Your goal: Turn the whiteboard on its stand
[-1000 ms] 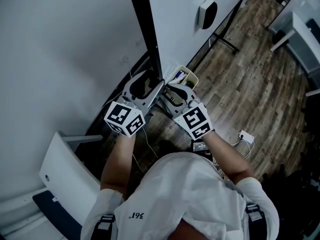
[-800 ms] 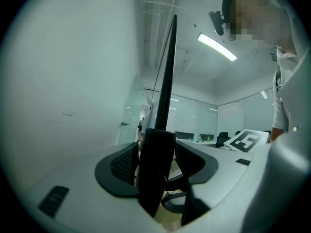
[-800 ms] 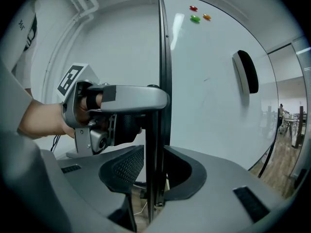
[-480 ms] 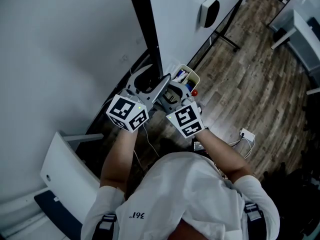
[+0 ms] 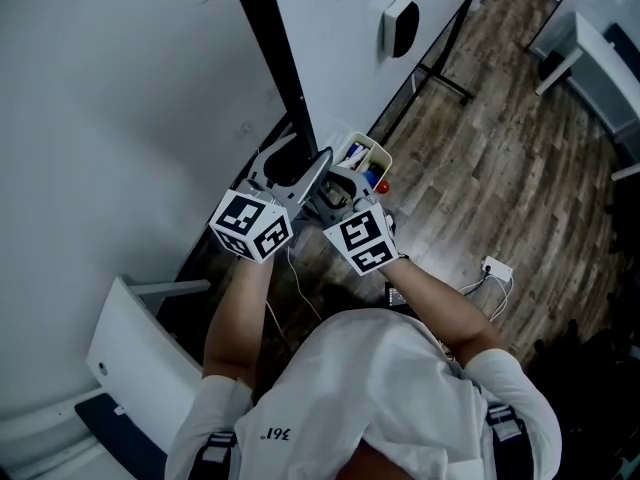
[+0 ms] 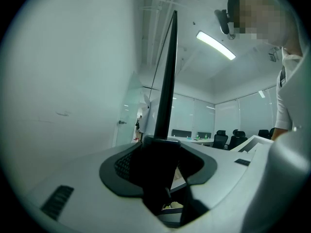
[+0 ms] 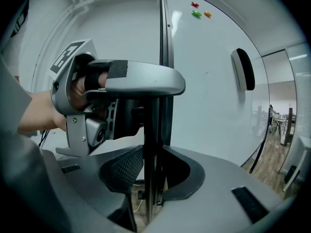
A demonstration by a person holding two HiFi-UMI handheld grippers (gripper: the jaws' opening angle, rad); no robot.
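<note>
You've brought left gripper (image 5: 295, 163) and right gripper (image 5: 340, 183) astride the whiteboard's edge (image 5: 268, 38) mid-frame, left jaws closing, right's apart: grip, then turn.

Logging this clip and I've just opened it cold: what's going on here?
A person stands at the side of a whiteboard with a gripper in each hand. Both grippers straddle the board's black edge frame. The left gripper has the frame between its jaws, which are closing on it. The right gripper has its jaws apart around the same frame and is not visibly clamped. No firm hold shows yet.
</note>
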